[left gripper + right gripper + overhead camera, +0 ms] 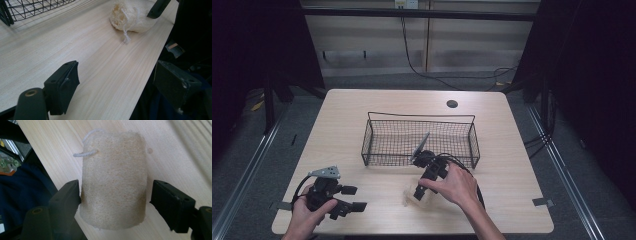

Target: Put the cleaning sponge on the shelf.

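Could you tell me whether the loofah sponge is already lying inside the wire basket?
No, the loofah sponge lies on the table, outside the wire basket.

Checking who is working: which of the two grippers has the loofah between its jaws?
The right gripper: its jaws straddle the loofah. The left gripper has bare table between its jaws.

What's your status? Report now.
Right gripper open, straddling loofah near the table's front edge. Left gripper open, idle. Wire basket behind, nothing blocking.
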Available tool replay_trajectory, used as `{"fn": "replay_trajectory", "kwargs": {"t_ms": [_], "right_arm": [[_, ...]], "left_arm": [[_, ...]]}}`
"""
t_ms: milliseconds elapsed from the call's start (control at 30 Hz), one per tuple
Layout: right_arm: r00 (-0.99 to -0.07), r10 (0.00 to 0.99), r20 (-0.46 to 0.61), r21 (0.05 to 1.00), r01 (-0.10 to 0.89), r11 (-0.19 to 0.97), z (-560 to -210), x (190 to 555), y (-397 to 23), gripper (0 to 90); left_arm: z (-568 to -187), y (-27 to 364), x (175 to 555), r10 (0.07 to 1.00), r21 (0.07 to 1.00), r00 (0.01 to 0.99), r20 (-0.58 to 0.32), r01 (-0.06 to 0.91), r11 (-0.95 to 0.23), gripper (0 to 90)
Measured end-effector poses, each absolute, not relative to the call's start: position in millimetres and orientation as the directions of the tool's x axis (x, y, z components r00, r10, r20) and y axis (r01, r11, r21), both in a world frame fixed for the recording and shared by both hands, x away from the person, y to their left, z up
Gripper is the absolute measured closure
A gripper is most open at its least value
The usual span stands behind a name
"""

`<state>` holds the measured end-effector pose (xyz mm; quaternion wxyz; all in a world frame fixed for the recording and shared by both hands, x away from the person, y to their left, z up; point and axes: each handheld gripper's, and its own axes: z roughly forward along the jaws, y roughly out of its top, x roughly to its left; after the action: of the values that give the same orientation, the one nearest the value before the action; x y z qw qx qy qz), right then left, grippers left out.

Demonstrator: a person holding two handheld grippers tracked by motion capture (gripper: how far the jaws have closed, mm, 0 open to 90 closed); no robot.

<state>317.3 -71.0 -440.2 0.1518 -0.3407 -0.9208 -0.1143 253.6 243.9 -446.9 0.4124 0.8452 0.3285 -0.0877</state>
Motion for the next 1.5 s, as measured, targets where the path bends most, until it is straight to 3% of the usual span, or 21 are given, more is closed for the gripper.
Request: {"fn": "replay_trajectory", "kwargs": {"t_ms": [600,1500], "right_arm": [[-0.742,0.574,0.346,0.052,0.626,0.778,-451.0,315.6,-59.8,25.3],[-0.744,0.565,0.357,0.042,0.617,0.786,-423.3,311.5,-69.1,25.5]], "left_arm": [[-446.7,244.0,253.6,0.481,0.641,0.770,-0.420,0.627,-0.443,19.7],[-446.8,243.7,253.5,0.482,0.639,0.769,-0.420,0.628,-0.445,19.7]]}}
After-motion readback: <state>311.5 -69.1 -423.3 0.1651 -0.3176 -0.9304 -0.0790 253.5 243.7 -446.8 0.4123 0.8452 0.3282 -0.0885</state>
